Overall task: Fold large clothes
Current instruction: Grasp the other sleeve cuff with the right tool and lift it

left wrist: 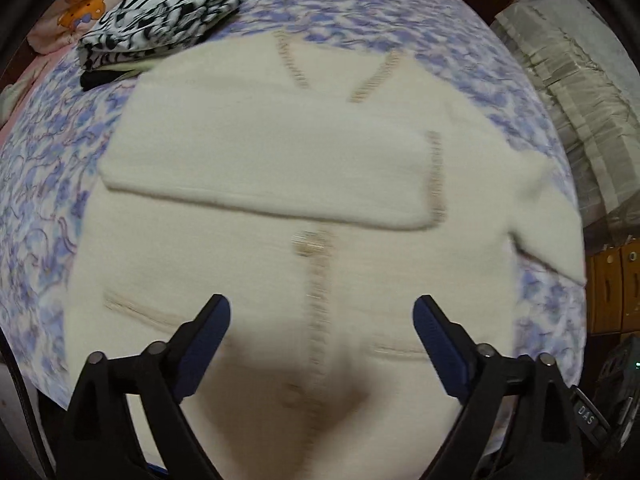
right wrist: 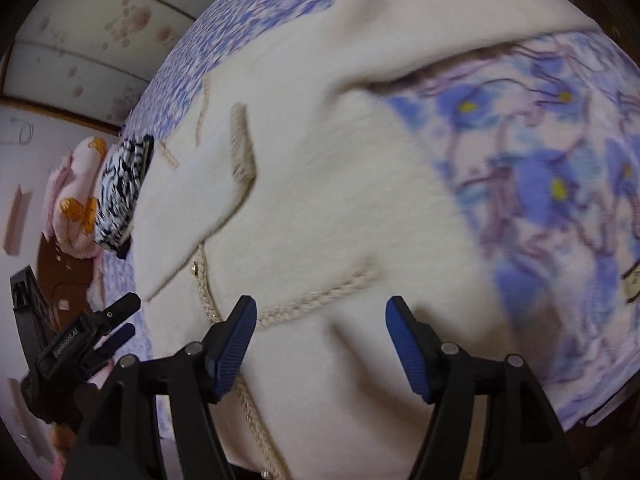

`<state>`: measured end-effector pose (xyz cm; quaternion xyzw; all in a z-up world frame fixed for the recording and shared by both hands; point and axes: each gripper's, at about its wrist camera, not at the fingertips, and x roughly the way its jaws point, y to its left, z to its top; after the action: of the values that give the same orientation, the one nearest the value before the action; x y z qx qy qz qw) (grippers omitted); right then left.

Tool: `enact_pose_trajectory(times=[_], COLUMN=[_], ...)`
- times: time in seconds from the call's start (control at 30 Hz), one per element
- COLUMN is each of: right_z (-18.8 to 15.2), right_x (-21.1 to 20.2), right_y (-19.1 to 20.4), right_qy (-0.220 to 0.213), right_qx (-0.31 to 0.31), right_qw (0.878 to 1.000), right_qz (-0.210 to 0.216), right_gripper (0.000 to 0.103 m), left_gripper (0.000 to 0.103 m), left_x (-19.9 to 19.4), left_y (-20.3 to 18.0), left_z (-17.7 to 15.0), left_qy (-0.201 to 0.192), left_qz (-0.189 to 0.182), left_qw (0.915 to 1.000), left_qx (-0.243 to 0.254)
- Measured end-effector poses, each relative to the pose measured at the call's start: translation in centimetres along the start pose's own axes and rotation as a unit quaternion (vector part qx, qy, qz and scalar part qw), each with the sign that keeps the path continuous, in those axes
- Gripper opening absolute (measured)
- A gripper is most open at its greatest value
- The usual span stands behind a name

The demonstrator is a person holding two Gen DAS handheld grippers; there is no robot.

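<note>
Cream knit cardigan (left wrist: pixel 280 152) lies flat on the floral bed (left wrist: pixel 36 208), one sleeve folded across its chest, its long axis running away from both claws. Left claw (left wrist: pixel 322 312) and right claw (right wrist: pixel 320 312) hover over its hem, spread, empty.

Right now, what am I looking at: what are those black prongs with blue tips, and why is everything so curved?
No robot here: a person holds a two-finger claw in each hand, each carrying a wide-angle camera, so you get two bent views. One looks past the left claw, the other past the right claw. Both stand open and hold nothing. Below them a cream cardigan lies on a flowered bedsheet, one sleeve folded across its chest. Beyond it sits a folded black-and-white cloth.
</note>
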<state>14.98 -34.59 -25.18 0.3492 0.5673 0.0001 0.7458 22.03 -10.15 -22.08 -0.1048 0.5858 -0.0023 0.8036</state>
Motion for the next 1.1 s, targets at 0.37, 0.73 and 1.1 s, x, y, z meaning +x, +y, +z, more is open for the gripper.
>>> enact_pose_trajectory(times=[0.37,0.73,1.1], right_z=[5.7,12.5,20.4], right_x=[-9.3,-12.9,-9.5], right_y=[-12.8,-22.7,-29.3], right_qy=[-0.034,-0.091,-0.134], right_qx=[0.039,0.093,0.149], right_qw=[0.999,0.991,0.979], right_qz=[0.01,0.009,0.046], right_gripper=[0.07,0.07,0.07], left_gripper=[0.095,0.094,0.095], left_x=[-0.8,0.9,3.1], left_y=[-19.3,-29.1,-35.7], left_z=[-3.2,-2.9,-3.1], left_qy=[0.01,0.003,0.025], left_qz=[-0.033,-0.004,-0.055], left_qw=[0.9954,0.9826,0.9735], left_qx=[0.09,0.186,0.22])
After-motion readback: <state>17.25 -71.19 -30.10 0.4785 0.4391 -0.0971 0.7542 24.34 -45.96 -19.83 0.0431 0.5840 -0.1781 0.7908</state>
